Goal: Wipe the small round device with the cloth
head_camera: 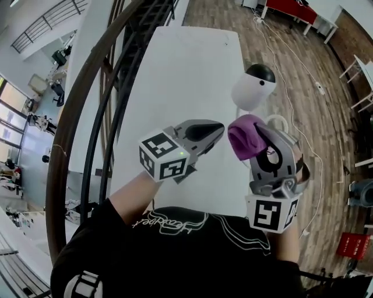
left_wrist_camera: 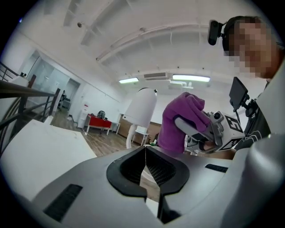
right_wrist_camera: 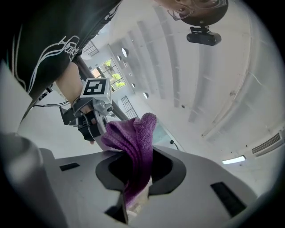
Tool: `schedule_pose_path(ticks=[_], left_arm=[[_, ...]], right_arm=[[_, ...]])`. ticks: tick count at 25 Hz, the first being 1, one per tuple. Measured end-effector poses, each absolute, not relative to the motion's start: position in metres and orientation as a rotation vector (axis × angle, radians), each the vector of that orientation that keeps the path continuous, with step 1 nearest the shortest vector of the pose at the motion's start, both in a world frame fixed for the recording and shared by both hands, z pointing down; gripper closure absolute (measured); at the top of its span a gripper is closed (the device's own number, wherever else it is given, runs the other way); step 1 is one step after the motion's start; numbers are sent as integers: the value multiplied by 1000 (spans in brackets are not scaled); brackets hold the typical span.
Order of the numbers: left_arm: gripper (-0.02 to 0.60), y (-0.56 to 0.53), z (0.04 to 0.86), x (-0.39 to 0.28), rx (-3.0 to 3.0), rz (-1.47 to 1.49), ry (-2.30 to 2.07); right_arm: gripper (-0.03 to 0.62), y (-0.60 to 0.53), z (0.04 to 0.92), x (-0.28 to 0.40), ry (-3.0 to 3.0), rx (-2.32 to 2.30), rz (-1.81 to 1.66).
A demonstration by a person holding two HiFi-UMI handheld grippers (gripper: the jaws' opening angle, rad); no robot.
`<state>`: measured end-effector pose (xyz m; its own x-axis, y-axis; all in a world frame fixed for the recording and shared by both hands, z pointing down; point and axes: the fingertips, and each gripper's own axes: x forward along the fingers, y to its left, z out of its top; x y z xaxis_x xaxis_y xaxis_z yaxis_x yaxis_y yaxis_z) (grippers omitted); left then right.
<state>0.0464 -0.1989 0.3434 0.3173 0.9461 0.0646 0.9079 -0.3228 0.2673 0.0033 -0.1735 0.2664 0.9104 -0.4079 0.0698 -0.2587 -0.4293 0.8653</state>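
The small round device [head_camera: 253, 87], white with a black cap, stands on the white table [head_camera: 186, 70] near its right edge. It also shows in the left gripper view as a white dome [left_wrist_camera: 141, 107]. My right gripper [head_camera: 260, 139] is raised just in front of the device and is shut on a bunched purple cloth [head_camera: 246, 137], which sticks out past its jaws [right_wrist_camera: 133, 151]. My left gripper [head_camera: 217, 130] hovers to the left of the cloth, shut with nothing between its jaws [left_wrist_camera: 144, 165]. Each gripper sees the other: the cloth [left_wrist_camera: 180, 120] and the left gripper [right_wrist_camera: 91, 111].
A dark curved railing [head_camera: 87, 128] and stairs run along the table's left side. Right of the table lies wooden floor with a white cable [head_camera: 291, 75]. Red tables [head_camera: 291, 11] stand far back. The person's black shirt [head_camera: 175, 244] fills the near edge.
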Motion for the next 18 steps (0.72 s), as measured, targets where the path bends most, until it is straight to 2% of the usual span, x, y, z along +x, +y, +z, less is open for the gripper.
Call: schedule_pose_path(ticks=[18], left_arm=[[572,-221,318,51,2284,283,1784]], right_arm=[[533,-192,229,16,-218,1955,-162]])
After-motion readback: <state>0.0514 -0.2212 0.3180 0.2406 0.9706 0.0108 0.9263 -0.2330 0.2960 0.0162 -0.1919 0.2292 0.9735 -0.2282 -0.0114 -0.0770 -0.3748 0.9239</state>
